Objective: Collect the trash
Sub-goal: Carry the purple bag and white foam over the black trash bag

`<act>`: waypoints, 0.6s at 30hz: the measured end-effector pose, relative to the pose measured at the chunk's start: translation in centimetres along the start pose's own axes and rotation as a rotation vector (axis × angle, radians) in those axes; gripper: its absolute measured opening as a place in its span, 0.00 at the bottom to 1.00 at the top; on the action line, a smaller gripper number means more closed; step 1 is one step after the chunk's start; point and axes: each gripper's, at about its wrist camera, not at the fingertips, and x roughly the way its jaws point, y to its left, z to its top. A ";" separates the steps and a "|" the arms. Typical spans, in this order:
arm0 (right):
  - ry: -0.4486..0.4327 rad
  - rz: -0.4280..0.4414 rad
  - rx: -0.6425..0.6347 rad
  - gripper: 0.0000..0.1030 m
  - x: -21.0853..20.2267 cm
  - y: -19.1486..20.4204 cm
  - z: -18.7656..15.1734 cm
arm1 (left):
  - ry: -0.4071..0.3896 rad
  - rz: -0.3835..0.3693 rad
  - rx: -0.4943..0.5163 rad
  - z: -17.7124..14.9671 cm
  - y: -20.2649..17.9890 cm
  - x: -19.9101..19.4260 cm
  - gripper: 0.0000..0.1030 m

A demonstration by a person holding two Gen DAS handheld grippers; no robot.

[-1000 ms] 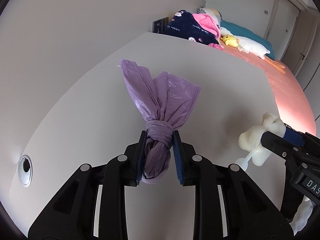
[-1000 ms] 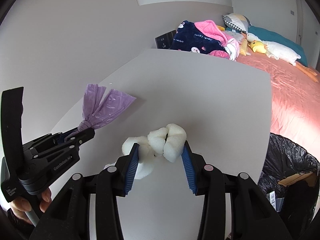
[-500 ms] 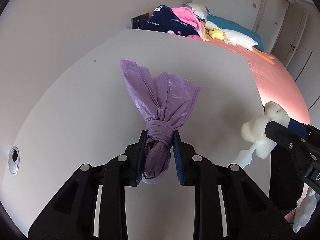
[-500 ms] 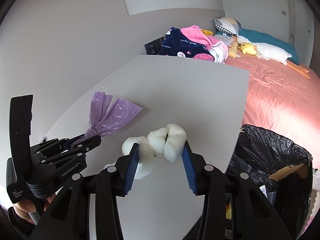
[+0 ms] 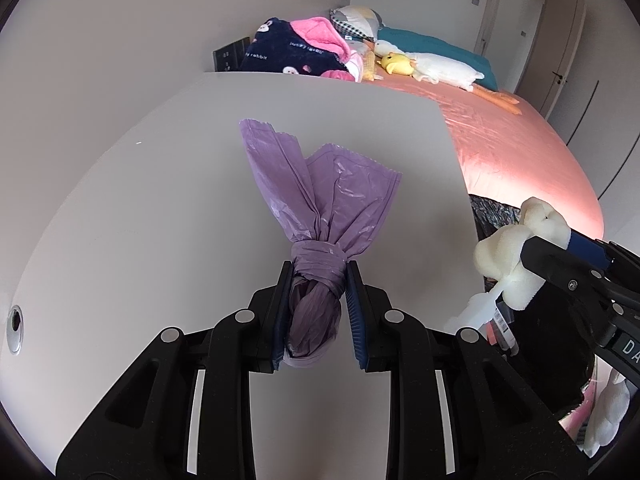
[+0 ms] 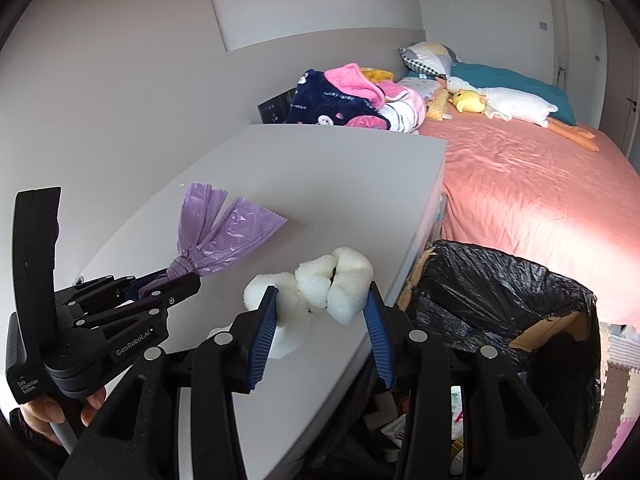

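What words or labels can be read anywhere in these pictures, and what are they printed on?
"GenRobot.AI": side of the left gripper.
"Data Acquisition System": small print on that gripper's handle.
"DA", cut off at the picture's edge: body of the right gripper.
"lucky rabbit", small and only just legible: navy blanket on the bed.
Print on packaging inside the trash bin: too small to read.
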 end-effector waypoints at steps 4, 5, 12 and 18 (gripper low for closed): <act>-0.007 -0.014 0.021 0.44 -0.7 -1.3 -0.4 | 0.003 -0.020 0.022 0.4 -1.5 0.5 0.25; -0.009 -0.018 0.026 0.44 -0.8 -1.6 -0.4 | 0.004 -0.025 0.028 0.2 -1.8 0.4 0.25; -0.026 -0.046 0.063 0.44 -2.2 -4.0 -1.0 | 0.012 -0.062 0.063 0.4 -4.3 0.8 0.25; -0.036 -0.079 0.092 0.44 -3.1 -6.0 -1.3 | 0.010 -0.083 0.097 0.7 -6.5 0.7 0.25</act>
